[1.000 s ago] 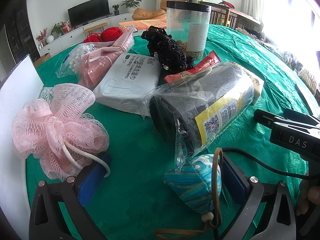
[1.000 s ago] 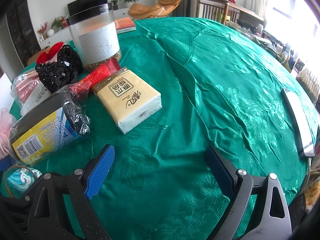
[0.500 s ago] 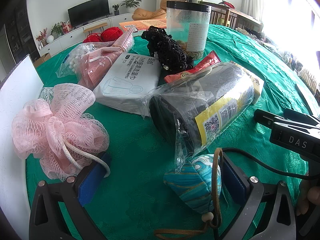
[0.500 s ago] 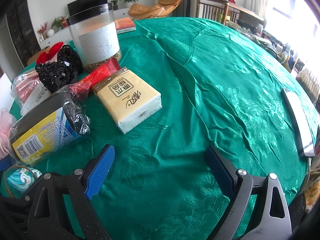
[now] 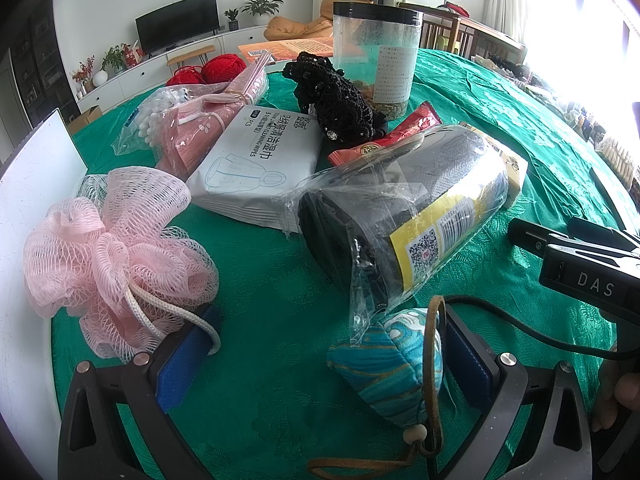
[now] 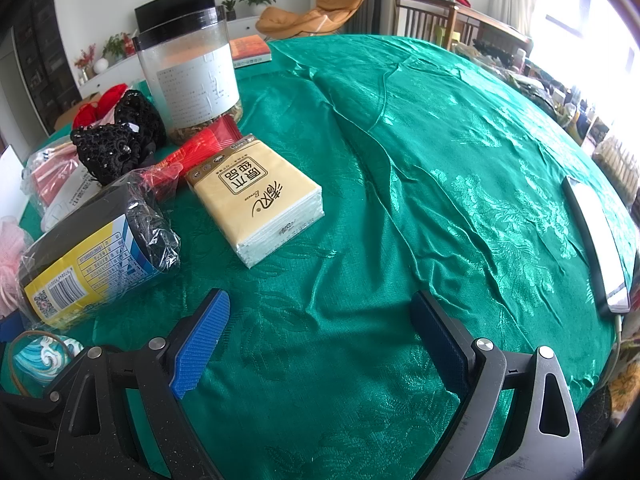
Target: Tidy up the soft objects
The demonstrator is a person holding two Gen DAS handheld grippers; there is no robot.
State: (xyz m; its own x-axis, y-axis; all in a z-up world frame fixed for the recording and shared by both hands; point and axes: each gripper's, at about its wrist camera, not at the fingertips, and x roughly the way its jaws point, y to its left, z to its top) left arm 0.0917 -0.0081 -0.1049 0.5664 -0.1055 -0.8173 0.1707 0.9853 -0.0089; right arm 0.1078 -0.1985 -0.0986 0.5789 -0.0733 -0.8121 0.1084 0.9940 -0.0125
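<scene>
The teal pouch (image 5: 386,364) is seen on the green-clothed bench (image 5: 264,288) between the left tool's (image 5: 320,360) wide-open pads, apparently ungripped, its long axis slanted leftward away. The right tool (image 6: 320,340) is held open, empty.

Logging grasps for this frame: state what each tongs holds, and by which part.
Nothing is held. The left tongs stand open around the blue patterned pouch; the right tongs are open over bare green tablecloth.

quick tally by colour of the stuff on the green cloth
Red: 3, two yarn balls, snack packet
Pink: 2, mesh pouf, bagged cloth
Black: 2, lace piece, wrapped roll
White: 1, wipes pack
Yellow: 1, tissue pack
Teal: 1, pouch
Clear: 1, jar
Total: 11
</scene>
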